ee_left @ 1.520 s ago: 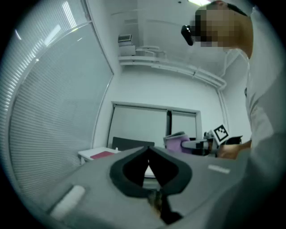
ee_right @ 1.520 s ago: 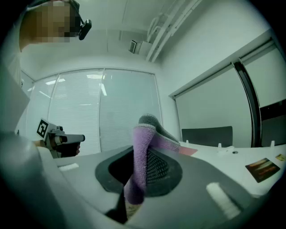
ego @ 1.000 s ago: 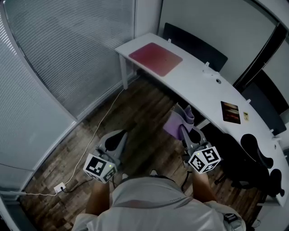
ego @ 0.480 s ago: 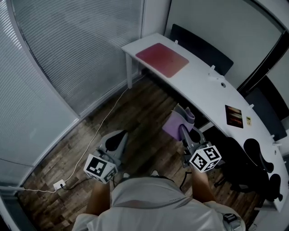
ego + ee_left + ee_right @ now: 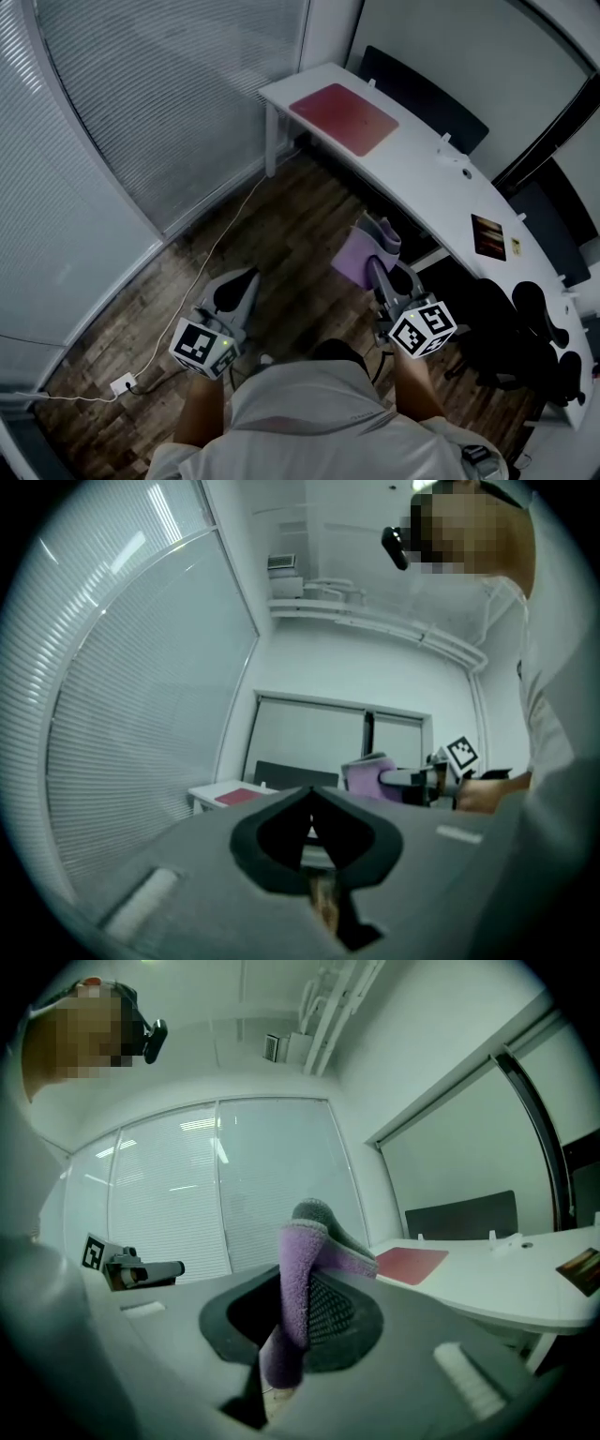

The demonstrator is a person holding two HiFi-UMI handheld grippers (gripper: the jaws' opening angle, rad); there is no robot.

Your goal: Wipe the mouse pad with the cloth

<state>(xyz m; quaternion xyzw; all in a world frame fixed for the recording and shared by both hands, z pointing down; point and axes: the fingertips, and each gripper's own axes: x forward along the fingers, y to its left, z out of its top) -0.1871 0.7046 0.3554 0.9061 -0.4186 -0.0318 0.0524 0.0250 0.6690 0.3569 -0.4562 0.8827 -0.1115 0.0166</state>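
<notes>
Still well short of mouse pad point(image 5: 344, 119), right gripper point(image 5: 379, 266) clenching cloth point(image 5: 356, 255), left gripper point(image 5: 244, 279) closed empty.

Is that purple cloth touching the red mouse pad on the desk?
Apart. The head view shows the purple cloth clamped in the right gripper above the wooden floor, with the red mouse pad far off on the white desk.

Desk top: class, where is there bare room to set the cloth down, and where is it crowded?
Bare white desk runs between the red mouse pad and the dark card. Past the card, black chairs crowd the edge. The cloth sits in the right gripper.
</notes>
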